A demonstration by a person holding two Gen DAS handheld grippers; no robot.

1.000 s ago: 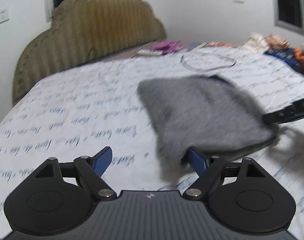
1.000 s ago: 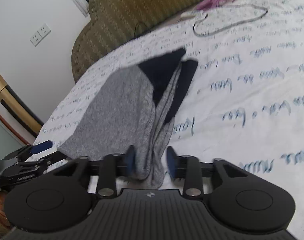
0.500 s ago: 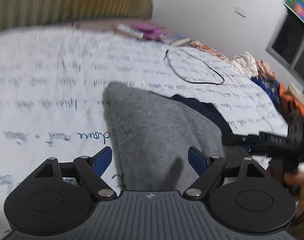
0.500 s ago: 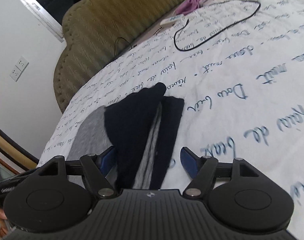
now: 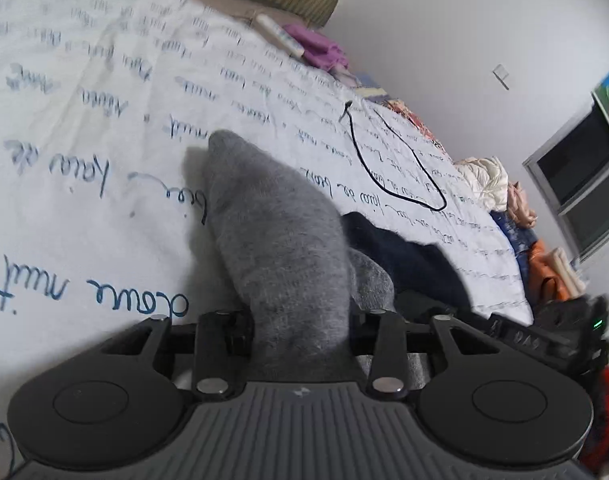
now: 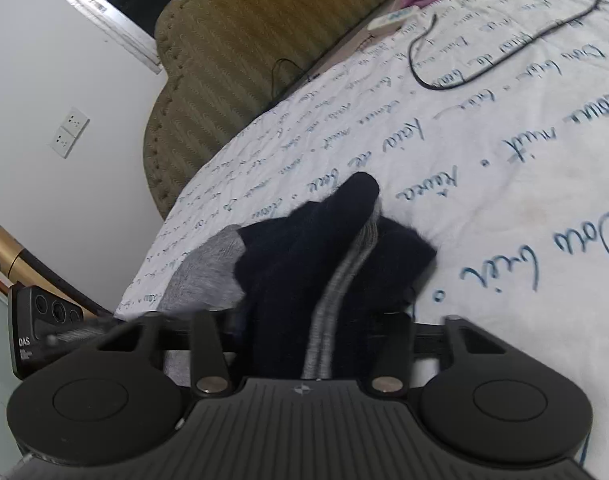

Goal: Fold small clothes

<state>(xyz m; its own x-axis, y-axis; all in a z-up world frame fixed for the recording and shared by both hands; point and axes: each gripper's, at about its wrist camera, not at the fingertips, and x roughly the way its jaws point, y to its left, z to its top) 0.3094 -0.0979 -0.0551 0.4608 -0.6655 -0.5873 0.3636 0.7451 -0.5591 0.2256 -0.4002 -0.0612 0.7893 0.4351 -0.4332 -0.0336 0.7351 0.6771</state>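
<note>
A small grey garment with dark navy parts (image 5: pixel 280 248) lies on the white bedsheet with blue writing (image 5: pixel 84 160). In the left wrist view my left gripper (image 5: pixel 300 332) is shut on its grey end, and the cloth bulges up between the fingers. In the right wrist view my right gripper (image 6: pixel 316 332) is shut on the navy end with a grey stripe (image 6: pixel 324 248). The fingertips of both are hidden by cloth. The left gripper's body shows at the right view's left edge (image 6: pixel 44 332).
A black cable loop (image 5: pixel 400 160) lies on the sheet beyond the garment. A white remote (image 5: pixel 278 36) and purple cloth (image 5: pixel 316 46) lie near the olive headboard (image 6: pixel 244 60). A pile of clothes (image 5: pixel 520 216) sits at the bed's far right edge.
Both grippers were open half a second ago and have closed on the garment's two ends. Both have moved in lower over the cloth.
</note>
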